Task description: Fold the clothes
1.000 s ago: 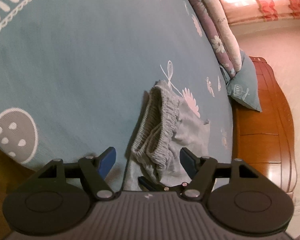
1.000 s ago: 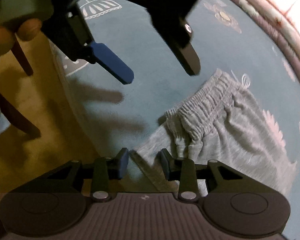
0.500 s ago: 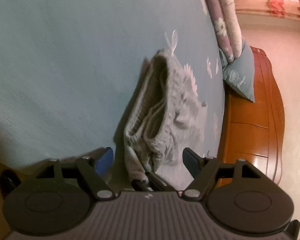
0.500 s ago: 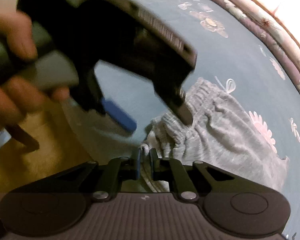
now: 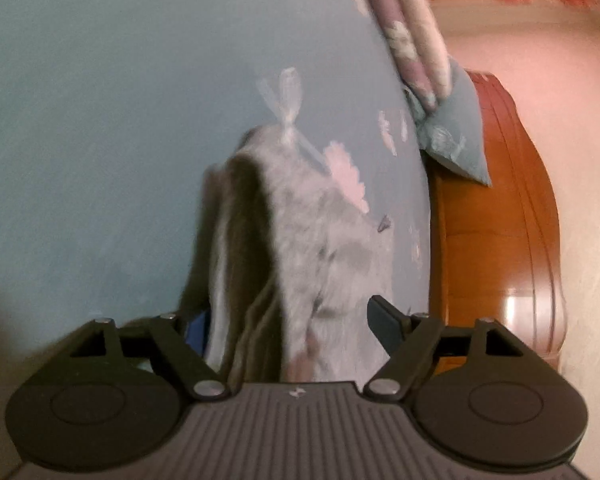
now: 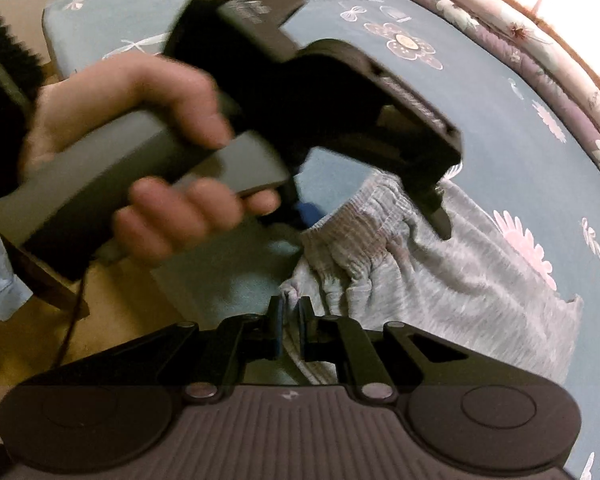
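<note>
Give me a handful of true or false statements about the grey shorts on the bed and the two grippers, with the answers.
1. The right gripper is shut on the waistband of the grey shorts. True.
2. The left gripper is clamped on the shorts. False: its jaws stand open, with the waistband between them.
3. The shorts lie on a blue bedsheet with a flower print. True.
4. The shorts are already folded into a neat square. False: they lie spread out, with the waistband bunched.
</note>
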The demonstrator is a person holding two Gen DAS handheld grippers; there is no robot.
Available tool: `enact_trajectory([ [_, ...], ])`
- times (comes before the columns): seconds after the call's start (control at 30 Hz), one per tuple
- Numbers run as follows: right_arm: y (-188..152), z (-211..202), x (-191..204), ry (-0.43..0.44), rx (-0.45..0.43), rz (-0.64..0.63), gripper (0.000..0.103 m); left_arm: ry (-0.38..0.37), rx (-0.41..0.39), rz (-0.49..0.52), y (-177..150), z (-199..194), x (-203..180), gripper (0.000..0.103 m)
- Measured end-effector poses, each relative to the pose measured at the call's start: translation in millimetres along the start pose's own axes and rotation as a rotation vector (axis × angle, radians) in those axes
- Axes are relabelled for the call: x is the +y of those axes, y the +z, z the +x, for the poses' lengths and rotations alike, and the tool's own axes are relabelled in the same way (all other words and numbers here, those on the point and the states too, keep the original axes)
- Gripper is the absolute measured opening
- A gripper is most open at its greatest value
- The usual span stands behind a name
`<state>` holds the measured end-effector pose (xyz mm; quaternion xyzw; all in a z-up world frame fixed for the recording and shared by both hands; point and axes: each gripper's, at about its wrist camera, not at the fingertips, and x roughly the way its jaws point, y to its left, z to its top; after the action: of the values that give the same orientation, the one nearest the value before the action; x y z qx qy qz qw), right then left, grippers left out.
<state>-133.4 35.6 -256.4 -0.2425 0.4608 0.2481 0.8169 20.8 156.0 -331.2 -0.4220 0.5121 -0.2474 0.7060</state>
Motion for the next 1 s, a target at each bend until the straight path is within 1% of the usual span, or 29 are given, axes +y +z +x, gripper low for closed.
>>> enact_trajectory([
  [0.03,0,0,0,0.0,-0.003,0.003,0.009,0.012,0.015,0.03,3,5,-4,0.078],
  [0.07,-1,-1,0,-0.001,-0.008,0.006,0.009,0.008,0.029,0.053,5,9,-6,0.082],
  [0.1,0,-2,-1,0.003,-0.008,0.008,0.009,-0.007,0.035,0.059,8,12,-7,0.083],
  [0.17,0,-3,-2,0.006,-0.016,0.019,0.01,-0.027,0.042,0.018,14,14,-4,0.083],
  [0.2,-1,-4,-3,0.01,-0.018,0.025,0.011,-0.031,0.049,0.013,15,14,-4,0.082],
  [0.23,1,-4,-2,0.017,-0.018,0.036,0.014,-0.026,0.058,0.027,15,14,-4,0.081],
  [0.27,2,-7,-5,0.034,-0.022,0.06,0.016,-0.005,0.063,0.06,14,13,-6,0.073],
  [0.3,-1,-9,-10,0.053,-0.033,0.087,0.017,0.019,0.068,0.095,12,12,-9,0.062],
  [0.33,-3,-12,-15,0.065,-0.045,0.111,0.029,0.061,0.075,0.142,11,12,-14,0.057],
  [0.37,-3,-17,-22,0.075,-0.058,0.135,0.04,0.1,0.086,0.179,10,11,-18,0.045],
  [0.4,-4,-22,-30,0.088,-0.073,0.159,0.042,0.134,0.098,0.203,10,10,-21,0.042],
  [0.43,-6,-27,-38,0.098,-0.089,0.185,0.043,0.152,0.111,0.214,11,9,-24,0.042],
  [0.47,-8,-33,-48,0.102,-0.098,0.217,0.047,0.179,0.125,0.23,12,10,-28,0.042],
  [0.5,-10,-38,-59,0.105,-0.104,0.252,0.049,0.206,0.14,0.249,12,10,-32,0.041],
  [0.57,-21,-51,-85,0.106,-0.114,0.339,0.058,0.265,0.17,0.315,8,7,-40,0.039],
  [0.67,-42,-64,-136,0.091,-0.107,0.485,0.058,0.337,0.213,0.396,6,8,-52,0.038],
  [0.73,-60,-66,-185,0.08,-0.087,0.609,0.061,0.35,0.229,0.388,8,7,-52,0.038],
  [0.77,-73,-66,-211,0.089,-0.081,0.684,0.065,0.354,0.234,0.38,9,8,-52,0.038],
  [0.83,-103,-59,-251,0.153,-0.083,0.813,0.069,0.361,0.242,0.365,11,9,-52,0.038],
  [0.9,-137,-45,-283,0.234,-0.092,0.923,0.069,0.376,0.248,0.36,11,9,-54,0.039],
  [1.0,-170,-16,-311,0.293,-0.088,1.02,0.069,0.411,0.254,0.357,13,19,-61,0.041],
])
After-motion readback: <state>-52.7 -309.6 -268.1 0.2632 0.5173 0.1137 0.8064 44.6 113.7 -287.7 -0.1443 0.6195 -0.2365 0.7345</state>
